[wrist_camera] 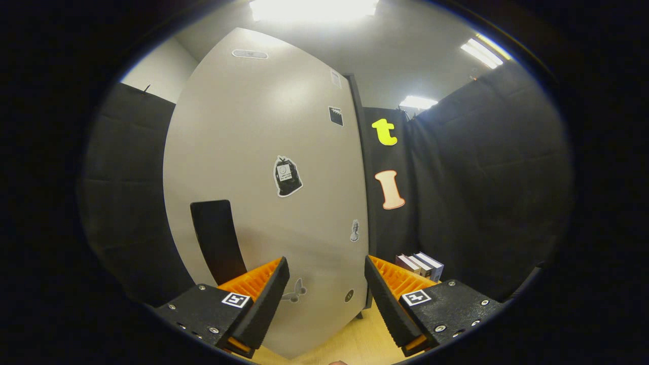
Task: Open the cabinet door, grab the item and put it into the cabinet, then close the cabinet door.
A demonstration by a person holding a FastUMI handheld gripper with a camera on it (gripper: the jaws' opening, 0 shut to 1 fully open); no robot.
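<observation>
Right up front, pale grey cabinet door stands closed just ahead of the gripper, taking most of the space beyond the fingers. Left to right: black cloth wall at left, then a dark handle recess low on the door just beyond the left finger, then several stickers on the door, the biggest one a black bag-shaped sticker mid-door, smaller ones toward its right edge. Fingers spread wide, holding nothing, door surface showing between them. Beyond the right finger, three books stand side by side against the cloth wall. Light wooden floor below. Cannot tell which item goes inside
</observation>
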